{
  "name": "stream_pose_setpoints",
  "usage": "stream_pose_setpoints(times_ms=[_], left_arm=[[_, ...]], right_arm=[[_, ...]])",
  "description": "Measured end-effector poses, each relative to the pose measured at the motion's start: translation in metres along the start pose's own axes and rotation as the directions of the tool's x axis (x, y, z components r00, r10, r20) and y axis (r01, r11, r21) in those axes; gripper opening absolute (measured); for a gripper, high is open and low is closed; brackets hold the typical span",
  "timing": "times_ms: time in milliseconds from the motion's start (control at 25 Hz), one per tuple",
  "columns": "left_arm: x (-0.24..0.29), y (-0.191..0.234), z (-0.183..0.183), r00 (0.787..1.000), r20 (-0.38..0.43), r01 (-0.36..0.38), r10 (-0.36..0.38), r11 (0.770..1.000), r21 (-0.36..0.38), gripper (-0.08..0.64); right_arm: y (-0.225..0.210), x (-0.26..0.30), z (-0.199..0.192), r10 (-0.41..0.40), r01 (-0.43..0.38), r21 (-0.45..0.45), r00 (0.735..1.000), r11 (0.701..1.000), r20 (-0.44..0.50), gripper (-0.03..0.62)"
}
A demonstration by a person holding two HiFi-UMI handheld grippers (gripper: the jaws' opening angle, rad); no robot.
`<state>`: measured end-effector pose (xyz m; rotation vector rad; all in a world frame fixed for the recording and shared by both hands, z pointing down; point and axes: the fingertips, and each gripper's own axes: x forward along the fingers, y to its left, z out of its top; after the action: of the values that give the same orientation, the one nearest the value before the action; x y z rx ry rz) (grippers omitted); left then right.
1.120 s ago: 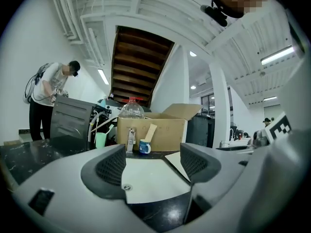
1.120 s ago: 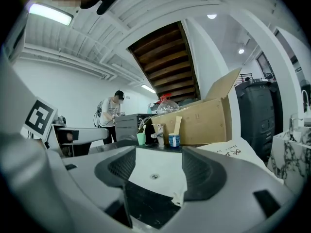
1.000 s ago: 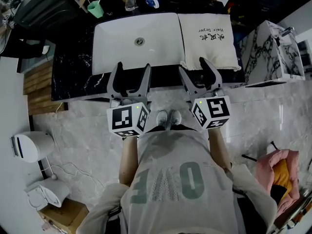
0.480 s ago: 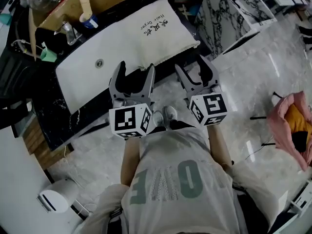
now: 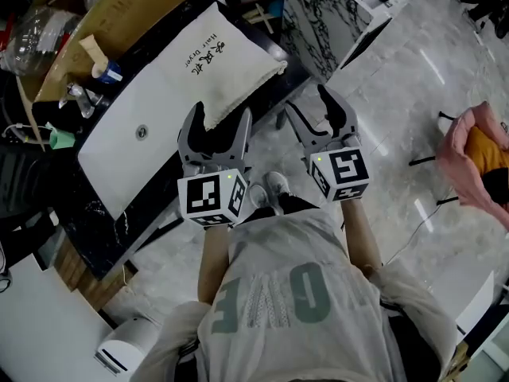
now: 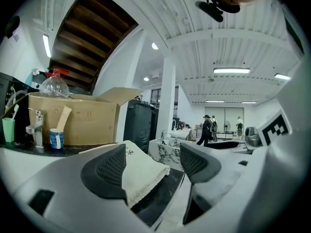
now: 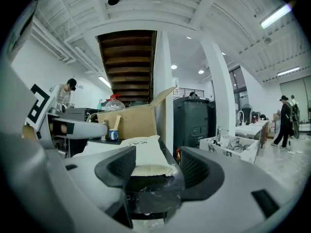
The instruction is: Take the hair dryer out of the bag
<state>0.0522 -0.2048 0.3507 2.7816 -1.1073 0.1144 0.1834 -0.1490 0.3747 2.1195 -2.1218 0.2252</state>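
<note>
A cream cloth bag (image 5: 215, 54) with black print lies closed on the dark counter (image 5: 87, 213), to the right of the white sink (image 5: 135, 142). The hair dryer itself is hidden. My left gripper (image 5: 220, 118) hangs open just in front of the bag's near end, holding nothing. My right gripper (image 5: 308, 100) is open too, out over the floor to the right of the bag's corner. In the left gripper view the bag's hem (image 6: 141, 171) shows between the pads of the gripper (image 6: 153, 166). The right gripper (image 7: 158, 169) faces the bag (image 7: 146, 154) from a short distance.
An open cardboard box (image 5: 135, 6), a blue-banded cup (image 5: 107, 70), a faucet (image 5: 75, 94) and a green cup (image 5: 60, 138) stand along the counter's back. A marble-patterned unit (image 5: 334, 6) stands right of the counter. A pink bundle (image 5: 477, 157) lies on the tiled floor at right.
The head view has swung, so the counter and bag now run diagonally at upper left. Both grippers stay open and empty at about the same spacing, and the left one now overlaps the bag's near end.
</note>
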Motion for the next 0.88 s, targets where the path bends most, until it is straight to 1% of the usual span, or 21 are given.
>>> stream_pose_setpoints(times_ms=[40,80,120,160,200,240,280,320,360,400,480,520,560,600,640,760,880], left_arm=[[0.001,0.000,0.000,1.000,-0.002,0.000,0.000,1.000,-0.008,0.324],[0.001,0.000,-0.001,1.000,-0.003,-0.001,0.001,1.000,-0.021,0.324],[0.002,0.001,-0.001,1.000,-0.006,-0.002,0.002,0.999,-0.035,0.324],[0.002,0.003,-0.002,1.000,-0.011,-0.003,0.003,0.999,-0.046,0.324],[0.002,0.005,-0.003,1.000,-0.018,-0.005,0.005,0.999,-0.051,0.324],[0.001,0.007,-0.005,1.000,-0.025,-0.011,0.009,0.998,-0.055,0.324],[0.000,0.009,-0.006,0.999,-0.031,-0.018,0.016,0.998,-0.062,0.324],[-0.002,0.011,-0.008,0.999,-0.033,-0.026,0.023,0.997,-0.077,0.324],[-0.004,0.013,-0.010,0.999,-0.035,-0.032,0.028,0.994,-0.103,0.324],[-0.006,0.015,-0.012,0.999,-0.035,-0.035,0.031,0.990,-0.136,0.324],[-0.008,0.017,-0.017,0.999,-0.036,-0.038,0.032,0.981,-0.192,0.324],[-0.008,0.016,-0.020,0.999,-0.040,-0.042,0.034,0.980,-0.197,0.324],[-0.008,0.016,-0.023,0.998,-0.048,-0.047,0.039,0.981,-0.187,0.324],[-0.009,0.016,-0.026,0.998,-0.055,-0.052,0.043,0.984,-0.172,0.324],[-0.010,0.016,-0.028,0.997,-0.061,-0.058,0.048,0.985,-0.166,0.324],[-0.013,0.020,-0.032,0.996,-0.064,-0.073,0.062,0.978,-0.193,0.324],[-0.015,0.024,-0.035,0.995,-0.066,-0.087,0.076,0.977,-0.196,0.324]], right_arm=[[-0.002,0.001,0.001,0.001,-0.001,-0.027,1.000,1.000,-0.006,0.287],[-0.003,0.004,0.002,0.004,-0.005,-0.075,1.000,0.997,-0.016,0.287],[-0.002,0.008,0.003,0.009,-0.013,-0.151,0.999,0.988,-0.030,0.287],[0.000,0.014,0.003,0.014,-0.026,-0.256,0.999,0.966,-0.049,0.287],[0.002,0.022,0.002,0.019,-0.044,-0.383,0.997,0.923,-0.070,0.287],[0.006,0.030,0.001,0.024,-0.068,-0.515,0.996,0.854,-0.091,0.287],[0.009,0.039,-0.002,0.031,-0.095,-0.634,0.993,0.767,-0.111,0.287],[0.012,0.048,-0.006,0.040,-0.122,-0.730,0.991,0.672,-0.129,0.287],[0.016,0.058,-0.011,0.052,-0.151,-0.801,0.988,0.580,-0.148,0.287],[0.021,0.068,-0.017,0.068,-0.183,-0.850,0.983,0.495,-0.172,0.287],[0.031,0.085,-0.033,0.096,-0.256,-0.907,0.967,0.334,-0.237,0.287],[0.034,0.093,-0.043,0.106,-0.288,-0.922,0.957,0.259,-0.269,0.287],[0.037,0.098,-0.051,0.114,-0.312,-0.929,0.949,0.199,-0.294,0.287],[0.041,0.104,-0.057,0.123,-0.329,-0.931,0.942,0.159,-0.312,0.287],[0.044,0.108,-0.062,0.133,-0.342,-0.930,0.936,0.135,-0.325,0.287],[0.052,0.119,-0.068,0.155,-0.359,-0.929,0.927,0.091,-0.343,0.282],[0.059,0.126,-0.071,0.180,-0.374,-0.925,0.916,0.061,-0.358,0.282]])
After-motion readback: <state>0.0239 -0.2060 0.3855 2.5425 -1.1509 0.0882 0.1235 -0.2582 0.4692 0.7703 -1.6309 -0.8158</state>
